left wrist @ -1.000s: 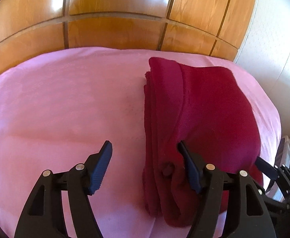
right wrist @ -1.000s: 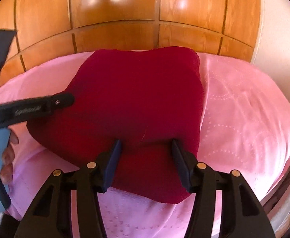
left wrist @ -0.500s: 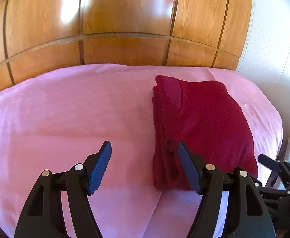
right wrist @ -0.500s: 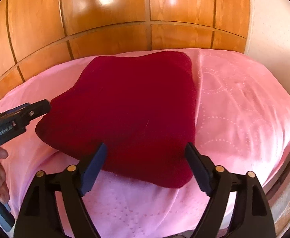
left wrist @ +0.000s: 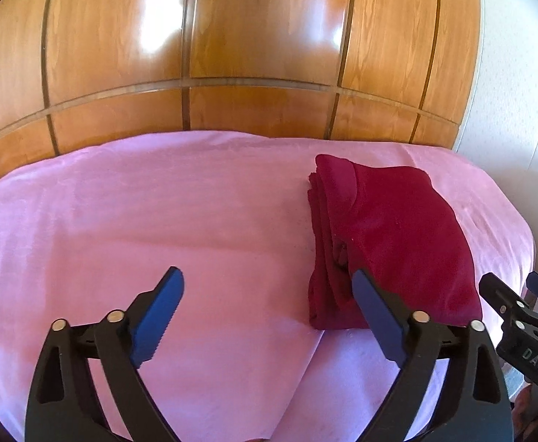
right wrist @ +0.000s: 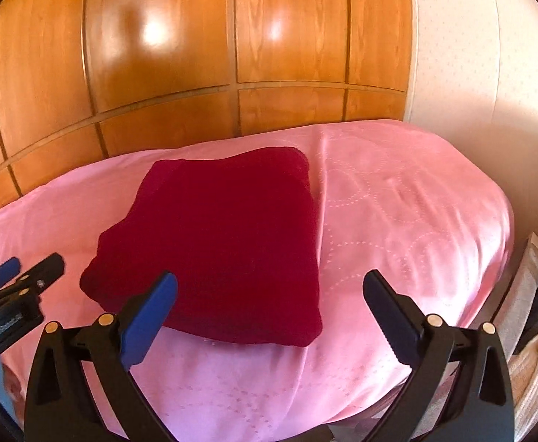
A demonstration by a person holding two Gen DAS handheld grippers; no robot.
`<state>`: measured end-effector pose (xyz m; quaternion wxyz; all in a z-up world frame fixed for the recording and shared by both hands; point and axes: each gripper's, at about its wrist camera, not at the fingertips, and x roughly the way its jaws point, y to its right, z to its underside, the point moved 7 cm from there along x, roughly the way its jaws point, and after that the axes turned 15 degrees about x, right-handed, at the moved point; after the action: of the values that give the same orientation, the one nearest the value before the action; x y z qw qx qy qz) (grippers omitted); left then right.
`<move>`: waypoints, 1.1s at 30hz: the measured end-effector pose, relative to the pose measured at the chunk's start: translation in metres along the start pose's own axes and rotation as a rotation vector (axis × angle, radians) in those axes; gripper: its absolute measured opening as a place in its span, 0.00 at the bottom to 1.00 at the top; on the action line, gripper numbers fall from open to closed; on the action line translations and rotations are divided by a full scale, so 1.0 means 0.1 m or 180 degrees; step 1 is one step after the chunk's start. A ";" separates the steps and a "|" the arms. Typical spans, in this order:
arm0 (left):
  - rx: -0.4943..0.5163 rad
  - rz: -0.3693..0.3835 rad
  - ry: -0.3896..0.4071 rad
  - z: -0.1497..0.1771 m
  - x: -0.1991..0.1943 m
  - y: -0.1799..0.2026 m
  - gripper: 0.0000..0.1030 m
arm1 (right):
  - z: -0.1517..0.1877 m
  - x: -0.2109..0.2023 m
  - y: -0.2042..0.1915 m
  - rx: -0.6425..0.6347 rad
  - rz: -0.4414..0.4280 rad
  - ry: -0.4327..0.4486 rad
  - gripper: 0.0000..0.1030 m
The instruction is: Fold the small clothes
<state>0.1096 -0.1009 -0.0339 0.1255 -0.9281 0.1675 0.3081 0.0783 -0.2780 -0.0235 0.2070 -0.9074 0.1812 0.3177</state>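
Left wrist: right gripper (left wrist: 519,291) (jaws opening) reads "DAS".

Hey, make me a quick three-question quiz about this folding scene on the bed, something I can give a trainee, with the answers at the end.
1. True or false: the dark red garment lies folded on the pink bedspread.
2. Multiple choice: what is between the fingers of the right gripper? A) a pinched sleeve B) nothing gripped, its jaws are opening C) a hanger
3. Fill in: behind the bed stands a wall of ______ panels.

Key: 1 true. 2 B; the left gripper is opening too, with nothing held. 3 wooden.
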 end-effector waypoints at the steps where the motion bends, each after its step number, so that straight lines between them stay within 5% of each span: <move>1: 0.0012 -0.0012 0.0014 0.01 -0.02 0.00 0.90 | 0.01 -0.01 0.01 0.0007 0.0038 0.0006 0.98; 4: 0.0030 -0.0077 0.0024 0.03 -0.06 -0.01 0.96 | 0.00 0.00 0.02 0.0005 0.0145 0.0014 0.98; 33: 0.0087 -0.0095 0.0022 0.00 -0.10 0.08 0.96 | 0.03 0.03 -0.05 -0.0057 0.0078 0.0023 0.98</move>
<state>0.0990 -0.1053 -0.0290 0.1422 -0.9297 0.1582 0.3006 0.0817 -0.2734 -0.0264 0.1944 -0.9081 0.1902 0.3185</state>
